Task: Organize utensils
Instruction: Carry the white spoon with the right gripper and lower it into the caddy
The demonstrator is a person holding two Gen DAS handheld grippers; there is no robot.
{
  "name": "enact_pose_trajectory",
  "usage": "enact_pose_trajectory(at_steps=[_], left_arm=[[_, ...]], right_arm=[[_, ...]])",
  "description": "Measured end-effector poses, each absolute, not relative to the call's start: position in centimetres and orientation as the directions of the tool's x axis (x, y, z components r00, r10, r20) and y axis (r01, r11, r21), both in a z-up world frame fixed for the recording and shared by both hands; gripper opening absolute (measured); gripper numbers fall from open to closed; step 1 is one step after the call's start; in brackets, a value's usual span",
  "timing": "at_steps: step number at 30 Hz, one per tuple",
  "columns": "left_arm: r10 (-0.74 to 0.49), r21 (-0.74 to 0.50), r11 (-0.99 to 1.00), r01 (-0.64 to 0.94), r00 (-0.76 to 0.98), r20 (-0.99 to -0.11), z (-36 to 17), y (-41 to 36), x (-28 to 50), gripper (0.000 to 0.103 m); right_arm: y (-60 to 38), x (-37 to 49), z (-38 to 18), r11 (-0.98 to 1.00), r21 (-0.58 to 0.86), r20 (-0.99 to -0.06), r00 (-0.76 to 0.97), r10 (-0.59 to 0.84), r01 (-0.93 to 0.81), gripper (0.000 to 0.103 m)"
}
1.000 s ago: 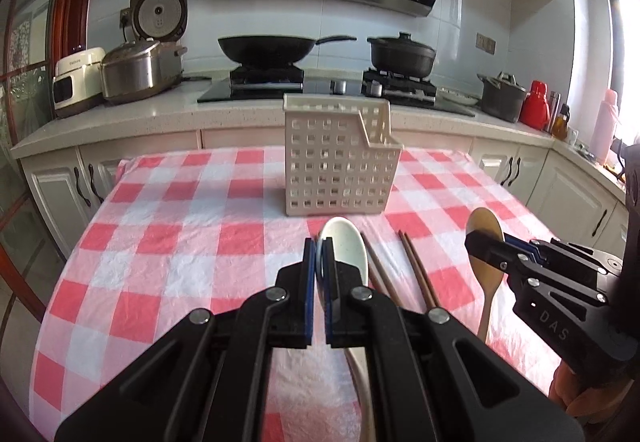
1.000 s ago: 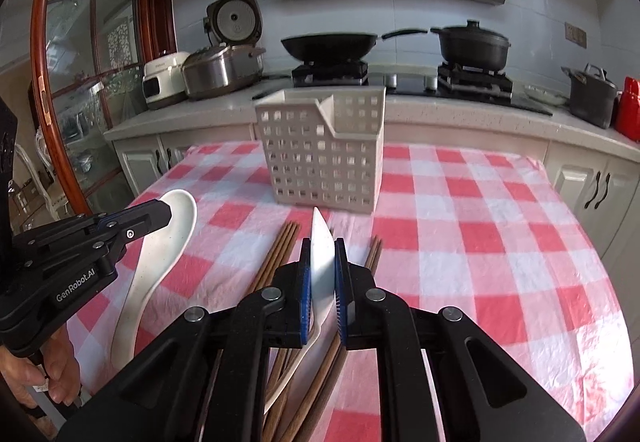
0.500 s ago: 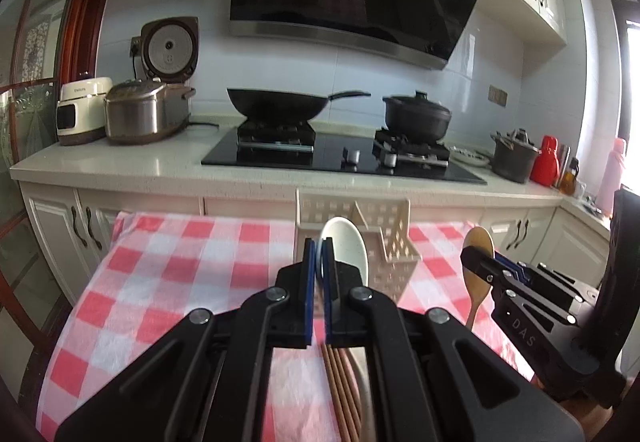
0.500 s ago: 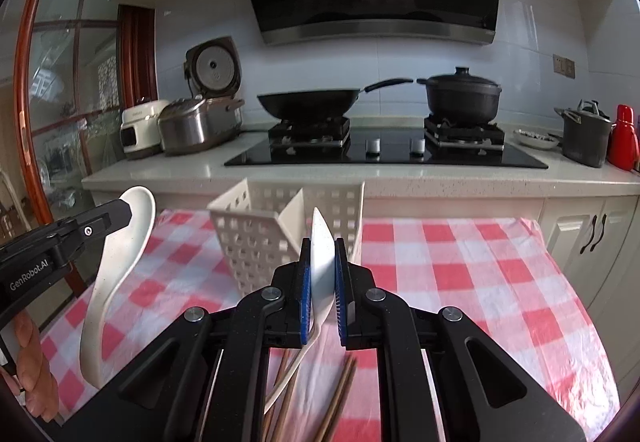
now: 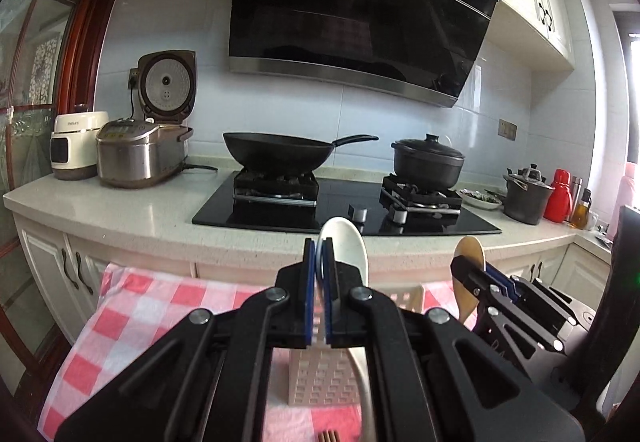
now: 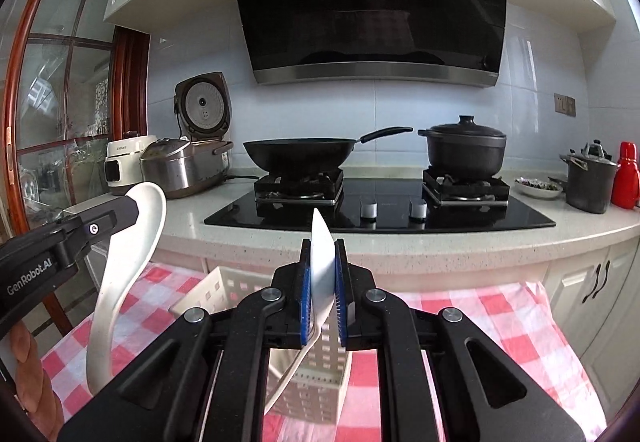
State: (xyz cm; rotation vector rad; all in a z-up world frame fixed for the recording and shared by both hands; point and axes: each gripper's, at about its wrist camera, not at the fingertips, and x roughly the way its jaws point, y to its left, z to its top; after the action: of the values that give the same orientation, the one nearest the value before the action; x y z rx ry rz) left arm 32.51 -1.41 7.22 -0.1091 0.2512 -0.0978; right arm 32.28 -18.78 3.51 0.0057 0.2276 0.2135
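White plastic first: the left gripper (image 5: 319, 274) is clamped on a white spoon (image 5: 346, 242), the right gripper (image 6: 322, 282) on a wooden spoon (image 5: 470, 274). Both hang above the basket (image 6: 224, 290) beyond them; next, tip the handles down into it. Since a second ago both spoons have risen off the checked cloth (image 6: 500, 314).

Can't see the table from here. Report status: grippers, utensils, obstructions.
Left gripper shut on white spoon. Right gripper shut on wooden spoon. Both above the white basket. Nothing blocking the basket.
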Motion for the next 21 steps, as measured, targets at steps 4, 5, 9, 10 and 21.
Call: enact_pose_trajectory(at_steps=[4, 5, 9, 10, 21], left_arm=[[-0.099, -0.131, 0.989, 0.07, 0.967, -0.237, 7.9, -1.6, 35.1, 0.004], [-0.094, -0.129, 0.99, 0.065, 0.968, -0.235, 8.0, -1.6, 35.9, 0.004], [-0.067, -0.114, 0.993, 0.042, 0.972, -0.225, 8.3, -1.6, 38.7, 0.004], [-0.059, -0.114, 0.993, 0.035, 0.973, -0.223, 8.3, -1.5, 39.4, 0.004], [0.008, -0.093, 0.995, -0.027, 0.98, -0.199, 5.6, -1.8, 43.5, 0.004]], right_arm=[[-18.4, 34.1, 3.9, 0.979, 0.018, -0.209, 0.957, 0.201, -0.201, 0.011], [-18.4, 34.7, 3.9, 0.98, 0.017, -0.207, 0.958, 0.198, -0.199, 0.011], [-18.6, 36.9, 4.1, 0.983, 0.029, -0.199, 0.963, 0.183, -0.181, 0.011], [-18.6, 37.3, 4.1, 0.984, 0.03, -0.195, 0.964, 0.179, -0.177, 0.011], [-18.3, 40.0, 2.0, 0.988, 0.012, -0.203, 0.967, 0.154, -0.155, 0.011]])
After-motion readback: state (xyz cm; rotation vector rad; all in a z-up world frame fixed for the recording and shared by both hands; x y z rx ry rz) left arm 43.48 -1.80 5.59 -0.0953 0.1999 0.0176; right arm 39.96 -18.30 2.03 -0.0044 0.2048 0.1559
